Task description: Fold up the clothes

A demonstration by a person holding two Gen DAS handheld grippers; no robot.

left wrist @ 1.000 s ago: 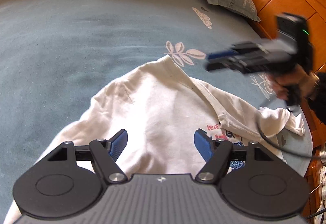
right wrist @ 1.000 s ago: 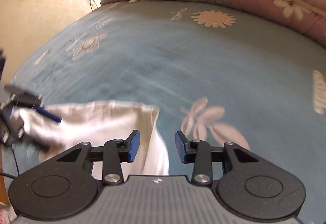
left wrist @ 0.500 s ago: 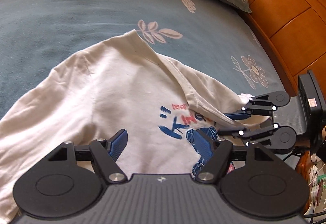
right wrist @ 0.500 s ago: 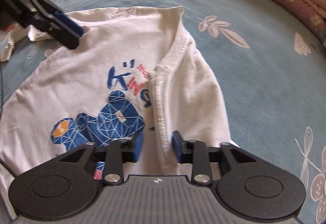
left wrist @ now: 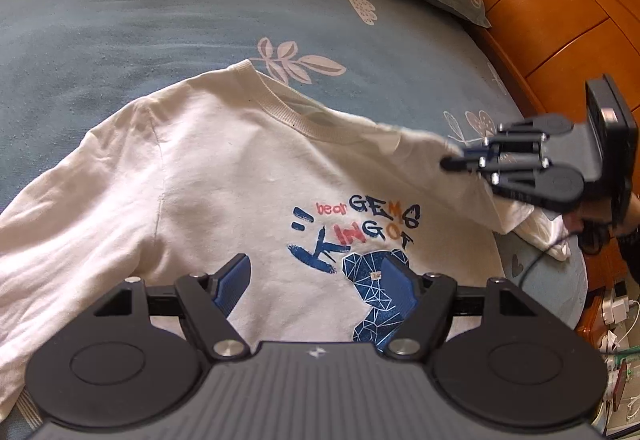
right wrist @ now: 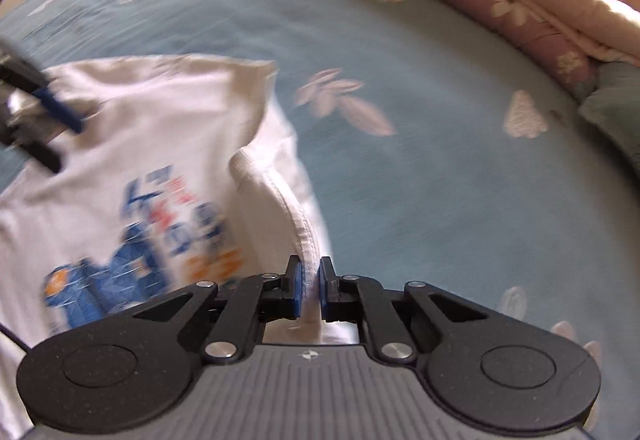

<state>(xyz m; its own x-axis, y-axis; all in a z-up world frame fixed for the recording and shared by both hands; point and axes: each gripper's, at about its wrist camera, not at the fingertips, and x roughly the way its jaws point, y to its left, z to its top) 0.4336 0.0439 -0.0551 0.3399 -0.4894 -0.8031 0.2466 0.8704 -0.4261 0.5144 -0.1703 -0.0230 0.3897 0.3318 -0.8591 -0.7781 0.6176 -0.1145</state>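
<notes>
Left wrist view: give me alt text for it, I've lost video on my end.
A white T-shirt with a blue bear print lies chest-up on a blue floral bedsheet. The open left gripper hovers over its lower front, while the right gripper pinches the fabric at the far shoulder. A wooden headboard stands behind.

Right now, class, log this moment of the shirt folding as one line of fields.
stage: spreading | item: white printed cotton T-shirt on blue floral bedsheet | right gripper: shut on shirt edge | left gripper: open above shirt

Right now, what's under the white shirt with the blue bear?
The blue flowered bedsheet shows all around the white shirt. Anything else beneath is hidden by the cloth. The right claw pinches its edge.
</notes>
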